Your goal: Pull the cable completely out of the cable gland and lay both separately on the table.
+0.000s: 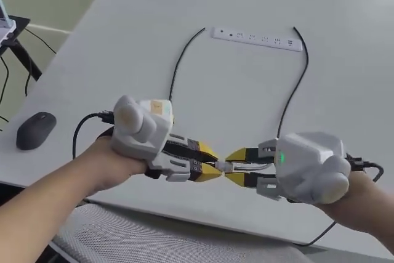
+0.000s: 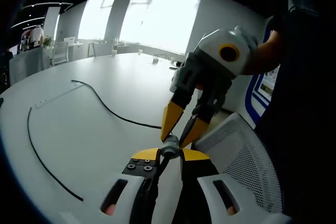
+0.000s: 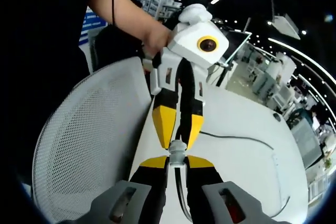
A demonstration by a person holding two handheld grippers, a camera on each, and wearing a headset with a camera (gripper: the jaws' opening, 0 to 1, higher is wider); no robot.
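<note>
- The cable gland (image 1: 224, 166) is one small, pale grey piece with a rounded nut, held in the air just over the near edge of the desk (image 1: 345, 90).
- One pale cable (image 1: 252, 165) leaves the gland and runs back between the right gripper's jaws; it sits in the gland, not pulled free.
- The left gripper (image 1: 217, 164) has its yellow-tipped jaws pinched on the cable gland.
- The right gripper (image 1: 231, 166) meets it tip to tip, jaws pressed on the cable right at the gland's end.
- One white power strip (image 1: 257, 38) lies toward the far edge.
- Two black leads (image 1: 178, 66) curve from the strip's ends toward the near edge.
- One black mouse (image 1: 35, 129) rests by the left edge.
</note>
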